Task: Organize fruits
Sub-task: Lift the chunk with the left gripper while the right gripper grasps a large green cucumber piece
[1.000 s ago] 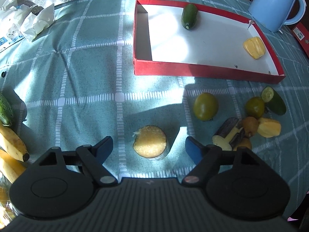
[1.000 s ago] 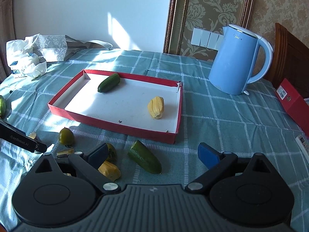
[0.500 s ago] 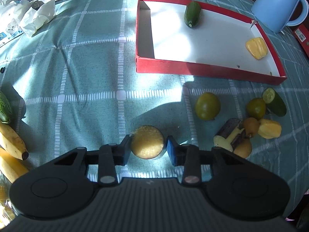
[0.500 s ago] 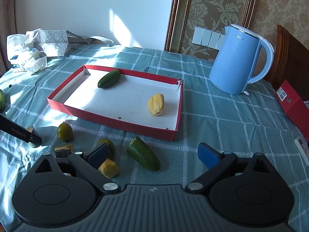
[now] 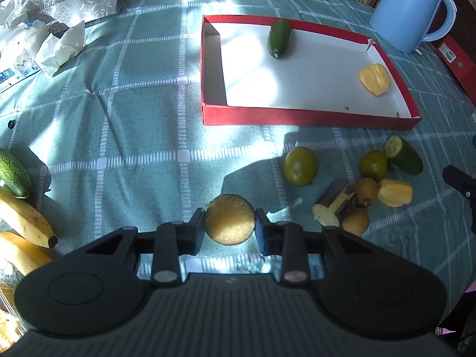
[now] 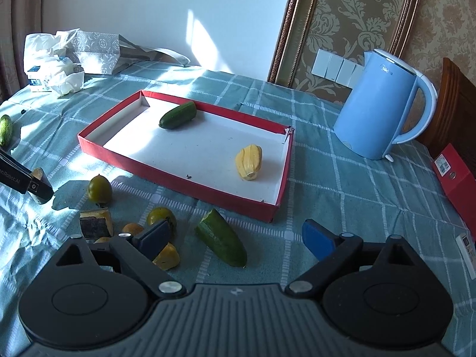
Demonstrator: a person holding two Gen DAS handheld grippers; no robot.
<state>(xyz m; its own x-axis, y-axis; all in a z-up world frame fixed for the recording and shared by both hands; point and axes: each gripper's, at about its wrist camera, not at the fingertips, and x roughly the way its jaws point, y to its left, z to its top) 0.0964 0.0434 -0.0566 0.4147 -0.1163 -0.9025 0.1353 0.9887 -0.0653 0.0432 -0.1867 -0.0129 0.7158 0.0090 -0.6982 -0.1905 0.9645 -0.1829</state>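
My left gripper is shut on a round yellow fruit slice, lifted a little above the tablecloth. The red tray lies ahead and right; it holds a cucumber and a yellow jackfruit piece. Loose fruit lies to the right: a green tomato, a second tomato, a cut cucumber, a yellow piece. My right gripper is open and empty above the cut cucumber, near the tray's front edge.
A blue kettle stands right of the tray. Bananas and a cucumber lie at the left edge. White bags and paper sit at the far left. A red box lies at the right.
My left gripper closed on the yellow slice and raised it off the cloth. My right gripper stayed open and drifted slightly.
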